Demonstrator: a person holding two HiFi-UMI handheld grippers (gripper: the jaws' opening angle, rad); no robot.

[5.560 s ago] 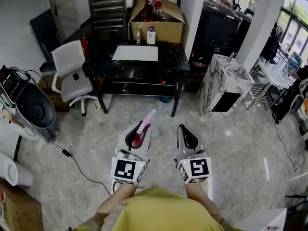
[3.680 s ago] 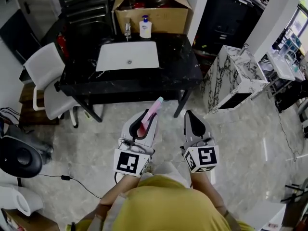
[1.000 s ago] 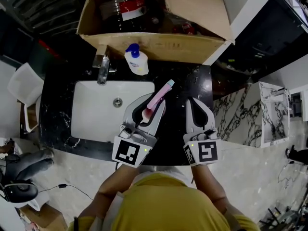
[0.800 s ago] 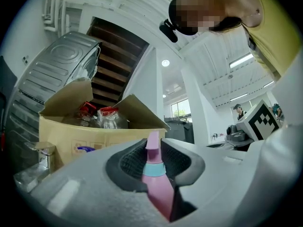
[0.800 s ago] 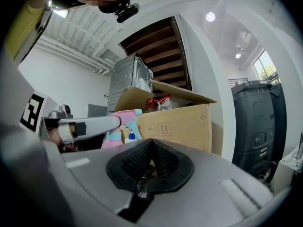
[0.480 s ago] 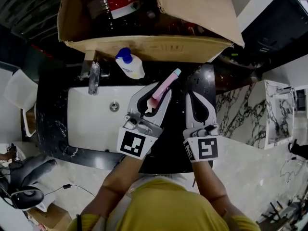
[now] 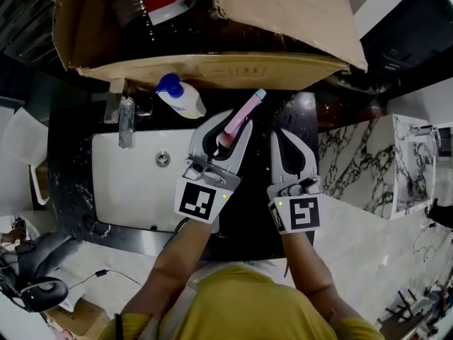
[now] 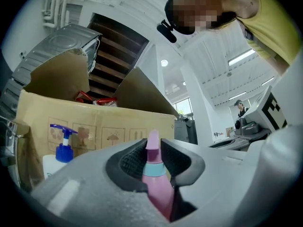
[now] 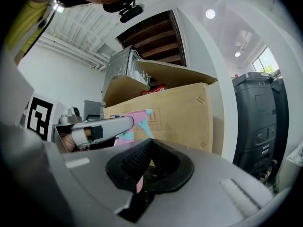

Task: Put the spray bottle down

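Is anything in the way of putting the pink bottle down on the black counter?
Nothing visible. The counter beneath the spray bottle, held by the left gripper, looks bare; the soap bottle stands off to its left.

Slim pink spray bottle (image 7: 243,113) with pale blue collar, clamped between left gripper (image 7: 232,123) jaws, tilted, nozzle end toward cardboard box (image 7: 212,69), over black counter (image 7: 301,119)

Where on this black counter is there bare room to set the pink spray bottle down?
Bare: the counter right of the sink, out to its right edge, and the narrow strip at the sink's left. Crowded: behind the sink, where the faucet, pump bottle and cardboard box stand.
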